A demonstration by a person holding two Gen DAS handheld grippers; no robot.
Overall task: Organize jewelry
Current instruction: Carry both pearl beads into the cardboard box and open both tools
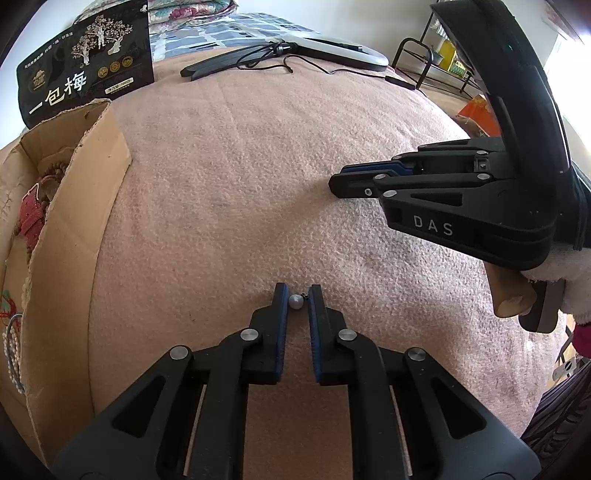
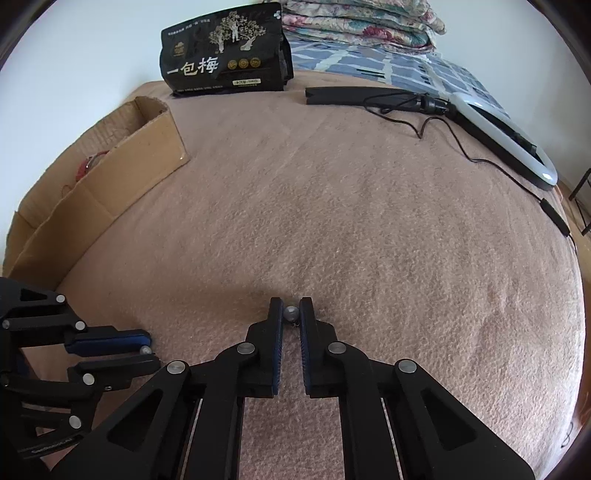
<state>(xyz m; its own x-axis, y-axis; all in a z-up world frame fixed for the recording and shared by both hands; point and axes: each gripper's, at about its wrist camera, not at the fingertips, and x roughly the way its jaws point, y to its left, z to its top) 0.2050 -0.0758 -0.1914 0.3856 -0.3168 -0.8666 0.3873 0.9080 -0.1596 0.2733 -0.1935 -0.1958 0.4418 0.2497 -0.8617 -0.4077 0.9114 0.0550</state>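
Pinching 1 pearl bead (image 1: 296,302) between left tool (image 1: 297,295) fingertips.

A bed covered with a pinkish-tan fleece blanket (image 2: 369,221) fills most of both views, with a blue-and-white checked sheet (image 2: 406,70) and a stack of folded floral quilts (image 2: 362,26) at its far end. The wall (image 2: 92,48) behind is plain and pale, lit by soft daylight. At the bed's right edge a black metal-framed rack (image 1: 424,66) stands on a wooden floor (image 2: 569,188), and bright light comes in from the upper right of the left wrist view.
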